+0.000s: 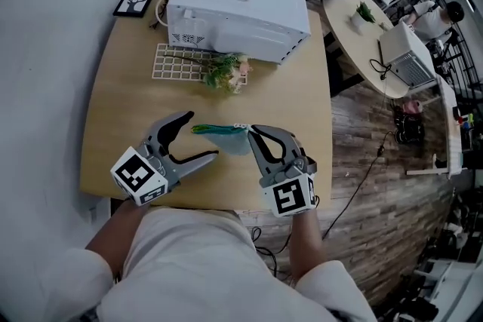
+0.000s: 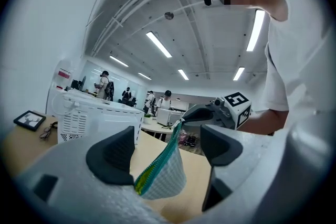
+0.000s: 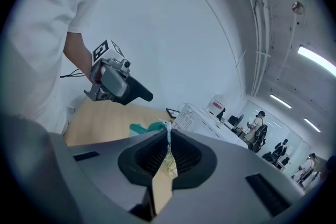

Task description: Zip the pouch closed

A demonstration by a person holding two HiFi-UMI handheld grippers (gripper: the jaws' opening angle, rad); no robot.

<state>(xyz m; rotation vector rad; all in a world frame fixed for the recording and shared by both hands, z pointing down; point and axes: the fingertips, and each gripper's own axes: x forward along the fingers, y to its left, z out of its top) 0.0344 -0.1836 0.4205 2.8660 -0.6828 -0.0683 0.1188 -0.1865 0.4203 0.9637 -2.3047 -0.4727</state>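
The pouch (image 1: 225, 138), teal along its zip edge with a pale mesh body, hangs stretched between the two tools above the front of the worktop (image 1: 113, 102), well short of the white microwave (image 1: 238, 7).

Condition of tools: the right hand-held gripper (image 3: 168, 139) is clamped on a thin strip at the pouch's right end. The left hand-held gripper (image 2: 170, 150) stands wide, and the pouch's left end sits between its pads, nearer one pad, with neither pad pressing it.

Risks, as judged:
- The right pinch takes very little material, so a sideways pull could strip it free and drop the pouch.
- The left tool may shut on loose mesh instead of the zip edge. The zip line would then stay slack, and the slider could snag fabric or stall.
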